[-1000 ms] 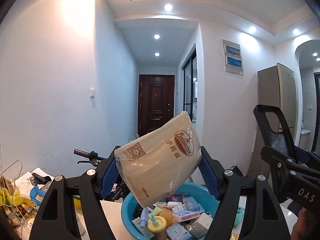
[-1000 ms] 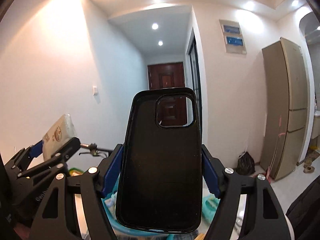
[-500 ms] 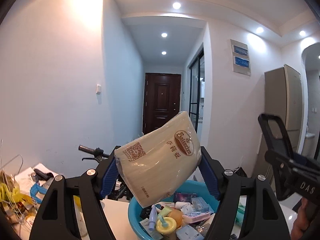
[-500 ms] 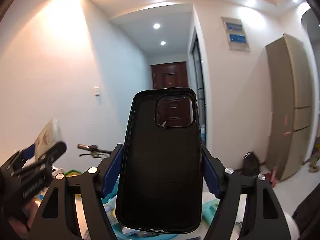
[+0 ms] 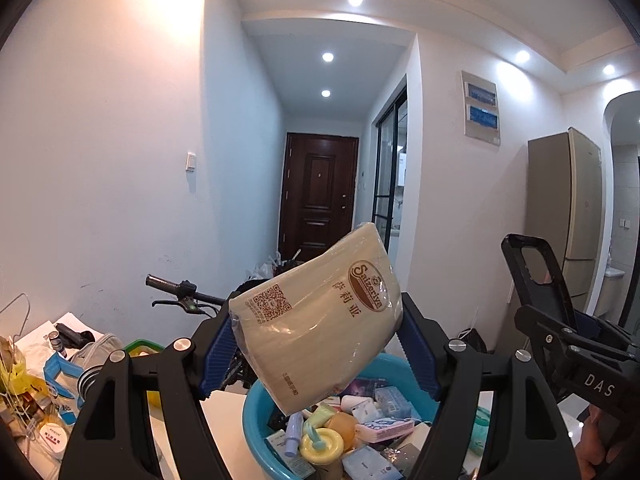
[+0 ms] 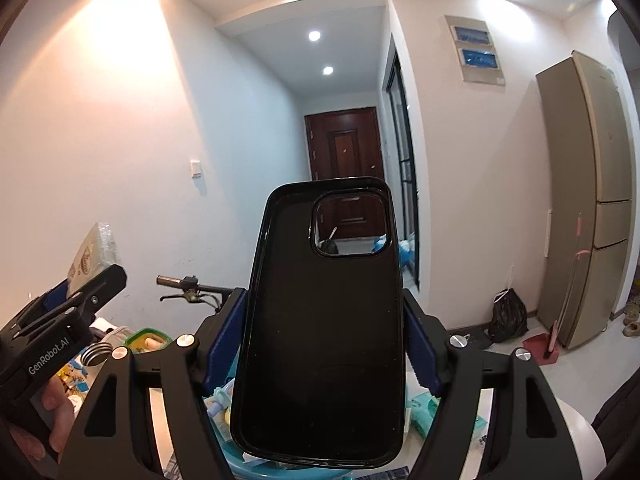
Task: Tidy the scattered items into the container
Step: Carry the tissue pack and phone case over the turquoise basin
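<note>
My left gripper (image 5: 316, 344) is shut on a beige wrapped tissue pack (image 5: 320, 320), held tilted above the blue basin (image 5: 256, 416) that is full of small toiletries. My right gripper (image 6: 324, 340) is shut on a black phone case (image 6: 324, 320), held upright over the same basin (image 6: 240, 464), which the case mostly hides. The right gripper with the case shows at the right of the left wrist view (image 5: 536, 280). The left gripper with the pack shows at the left of the right wrist view (image 6: 92, 256).
The basin stands on a white table (image 5: 224, 412). Clutter lies at the table's left: a blue item (image 5: 60, 368), a jar (image 5: 90, 376), a green-rimmed box (image 5: 140, 348). A bicycle handlebar (image 5: 176, 286) sticks out behind. A fridge (image 6: 584, 200) stands at the right.
Both grippers have tilted down and drawn slightly back, so the basin sits higher in the left wrist view. Both holds are unchanged.
</note>
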{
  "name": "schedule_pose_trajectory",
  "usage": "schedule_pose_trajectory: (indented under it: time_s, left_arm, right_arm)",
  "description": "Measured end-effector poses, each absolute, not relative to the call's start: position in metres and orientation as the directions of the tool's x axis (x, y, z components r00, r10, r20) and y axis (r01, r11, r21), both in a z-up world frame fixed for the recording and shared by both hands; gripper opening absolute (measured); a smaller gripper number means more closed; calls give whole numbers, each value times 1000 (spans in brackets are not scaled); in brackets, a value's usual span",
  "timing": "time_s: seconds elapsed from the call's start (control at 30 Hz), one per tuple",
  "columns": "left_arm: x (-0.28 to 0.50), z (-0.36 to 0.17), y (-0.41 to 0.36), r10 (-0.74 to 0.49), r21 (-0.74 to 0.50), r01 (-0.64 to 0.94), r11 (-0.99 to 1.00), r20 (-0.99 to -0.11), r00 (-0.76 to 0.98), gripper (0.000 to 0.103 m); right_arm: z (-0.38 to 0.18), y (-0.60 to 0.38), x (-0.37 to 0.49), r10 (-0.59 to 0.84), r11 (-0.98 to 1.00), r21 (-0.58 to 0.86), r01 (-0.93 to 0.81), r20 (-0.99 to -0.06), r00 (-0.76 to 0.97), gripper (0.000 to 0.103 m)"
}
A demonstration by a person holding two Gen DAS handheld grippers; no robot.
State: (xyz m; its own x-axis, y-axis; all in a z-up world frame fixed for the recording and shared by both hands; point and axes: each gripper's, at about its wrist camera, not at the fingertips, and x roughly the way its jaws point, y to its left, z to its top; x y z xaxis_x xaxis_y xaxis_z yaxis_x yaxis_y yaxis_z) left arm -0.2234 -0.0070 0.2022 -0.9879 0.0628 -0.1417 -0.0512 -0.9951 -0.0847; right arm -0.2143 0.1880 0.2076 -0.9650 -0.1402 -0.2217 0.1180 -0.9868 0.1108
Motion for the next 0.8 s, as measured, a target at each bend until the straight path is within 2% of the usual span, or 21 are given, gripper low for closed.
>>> schedule_pose_trajectory:
  time_s: [0.5, 0.8]
  left_arm:
    - [-326, 134, -9, 75, -121, -26, -992, -418, -906, 76]
    - [-362, 96, -4, 92, -117, -36, -993, -520, -849, 76]
  right_arm:
    - [157, 188, -275, -150, -986, 126, 106, -422, -894, 72]
    - [124, 194, -305, -118, -990, 127, 59, -529, -840, 72]
